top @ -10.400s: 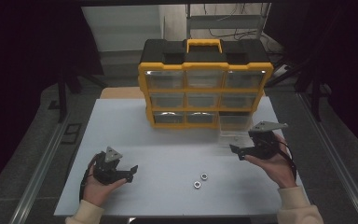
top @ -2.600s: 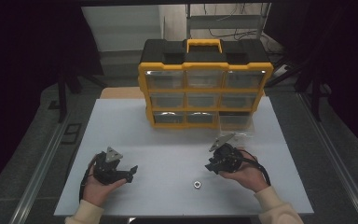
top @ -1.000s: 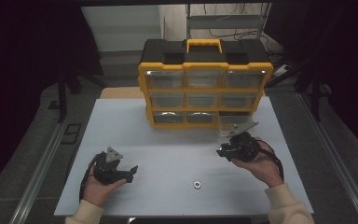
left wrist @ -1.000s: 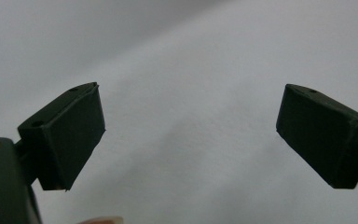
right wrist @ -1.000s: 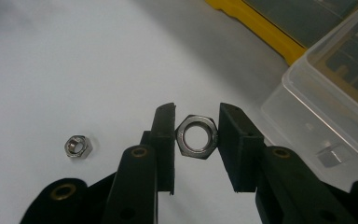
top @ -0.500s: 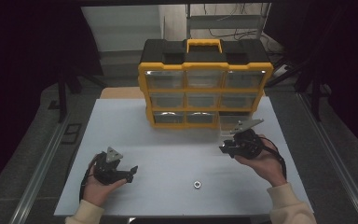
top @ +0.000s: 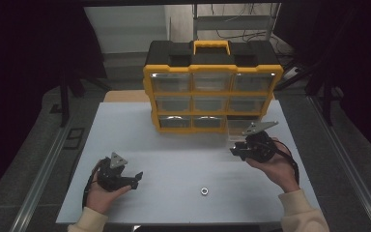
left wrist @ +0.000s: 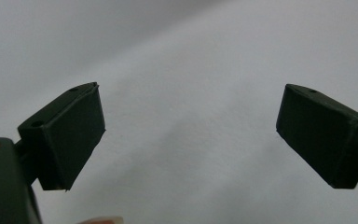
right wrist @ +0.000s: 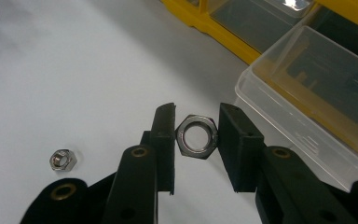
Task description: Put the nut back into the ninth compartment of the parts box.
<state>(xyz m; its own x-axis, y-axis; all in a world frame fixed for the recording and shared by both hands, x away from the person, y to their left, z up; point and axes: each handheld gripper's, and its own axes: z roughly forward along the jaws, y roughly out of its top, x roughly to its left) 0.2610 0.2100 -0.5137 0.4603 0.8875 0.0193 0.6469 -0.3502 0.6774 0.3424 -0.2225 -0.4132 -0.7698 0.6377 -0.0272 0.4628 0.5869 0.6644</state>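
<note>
My right gripper (top: pixel 235 150) is shut on a silver hex nut (right wrist: pixel 196 136), pinched flat-to-flat between its two black pads. It hovers just in front of a clear plastic drawer (right wrist: pixel 307 88) pulled out of the bottom right of the yellow and black organizer (top: pixel 212 92). A second hex nut (top: pixel 204 191) (right wrist: pixel 63 159) lies on the white table. My left gripper (top: pixel 134 178) (left wrist: pixel 191 135) rests at the table's front left, jaws open with nothing between them.
The organizer stands at the back middle of the white table (top: pixel 174 159), with clear-fronted drawers in three rows. The pulled-out drawer (top: pixel 239 128) juts toward my right hand. Dark floor and metal rails (top: pixel 43 169) flank the table.
One of the two nuts on the table has been picked up by my right gripper and carried back toward the open drawer. In the last second the hand crept slightly toward it. The left hand stayed still.
</note>
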